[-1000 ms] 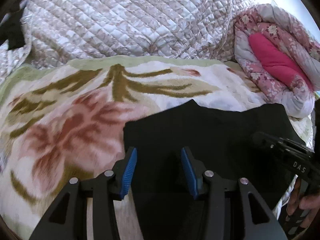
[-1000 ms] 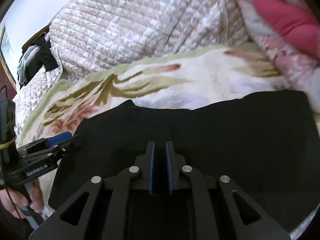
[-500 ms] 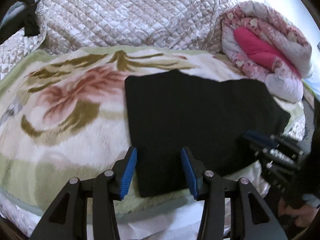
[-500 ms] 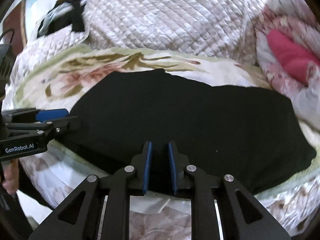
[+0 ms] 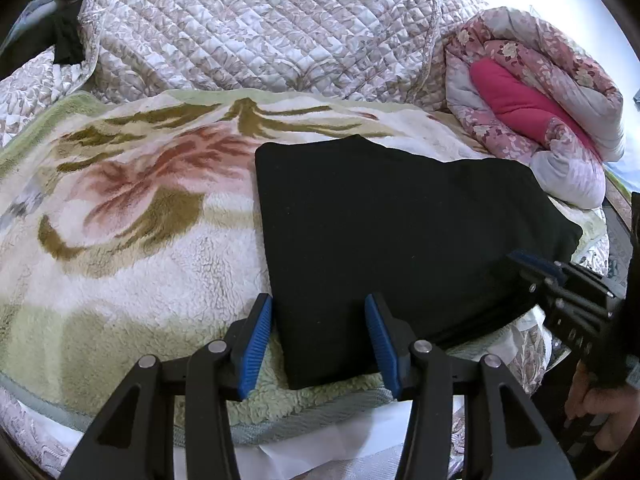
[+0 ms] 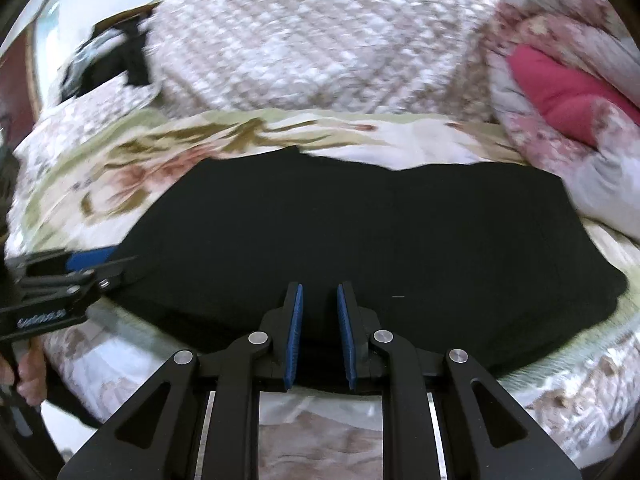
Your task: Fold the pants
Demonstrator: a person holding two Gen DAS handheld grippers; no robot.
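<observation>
We see the folded pants [image 5: 392,232] flat on the blanket [image 5: 132,240], just ahead of both grippers: left gripper [image 5: 318,340] wide, right gripper [image 6: 318,334] narrowly parted, seemingly holding nothing.

pants [image 5: 384,224] black | blanket [image 5: 132,216] cream, pink-olive floral | quilt [image 5: 260,28] pale diamond-stitched | comforter [image 5: 532,92] pink floral

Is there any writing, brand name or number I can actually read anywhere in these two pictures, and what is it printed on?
No text reads clearly.
White lettering on the side of the left gripper, seen from the right wrist camera: too blurred to read.
Right gripper in the left wrist view: no lettering legible.
Black pants, floral blanket, quilted bedspread: patterns only, no words.
</observation>
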